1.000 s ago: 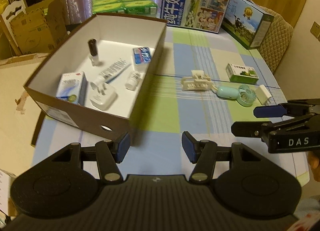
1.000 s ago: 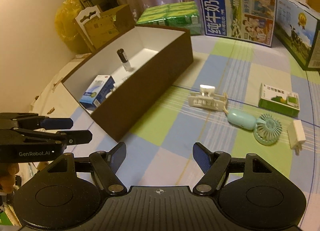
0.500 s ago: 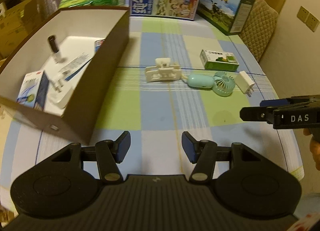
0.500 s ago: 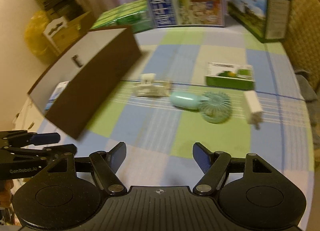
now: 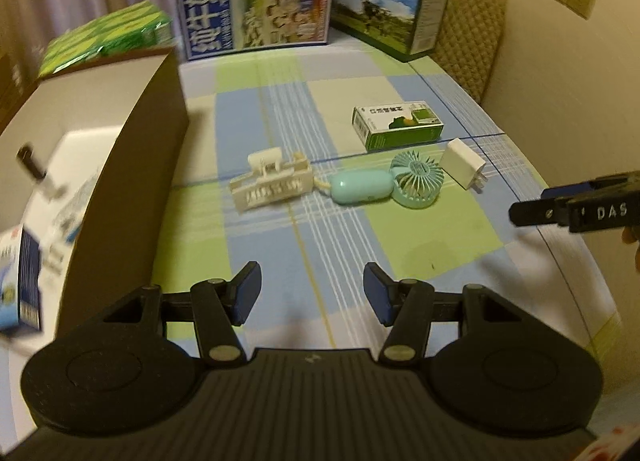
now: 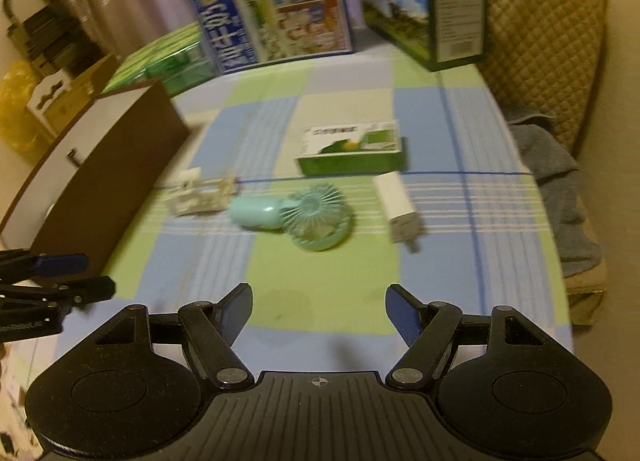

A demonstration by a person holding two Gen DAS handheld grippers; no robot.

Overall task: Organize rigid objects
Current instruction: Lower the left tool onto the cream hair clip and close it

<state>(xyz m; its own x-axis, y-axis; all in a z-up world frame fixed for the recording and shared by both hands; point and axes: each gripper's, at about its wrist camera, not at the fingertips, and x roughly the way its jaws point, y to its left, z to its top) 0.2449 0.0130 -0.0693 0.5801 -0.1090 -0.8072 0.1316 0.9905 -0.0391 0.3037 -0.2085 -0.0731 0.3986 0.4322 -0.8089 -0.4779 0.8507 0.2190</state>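
Both the left gripper (image 5: 312,293) and right gripper (image 6: 319,315) hover with fingers apart and empty over bare table (image 5: 440,229); the box (image 5: 132,181) lines its left edge.

Checked tablecloth (image 5: 432,245), brown box (image 5: 132,165), cream clip (image 5: 272,181), mint fan (image 5: 384,185), white charger (image 5: 462,163), green carton (image 5: 396,125)

A cream hair claw clip (image 5: 272,181), a mint handheld fan (image 5: 390,183) and a white plug adapter (image 5: 463,162) lie in a row on the checked cloth. A green carton (image 5: 398,125) lies flat behind them, right of the brown box (image 5: 132,165).
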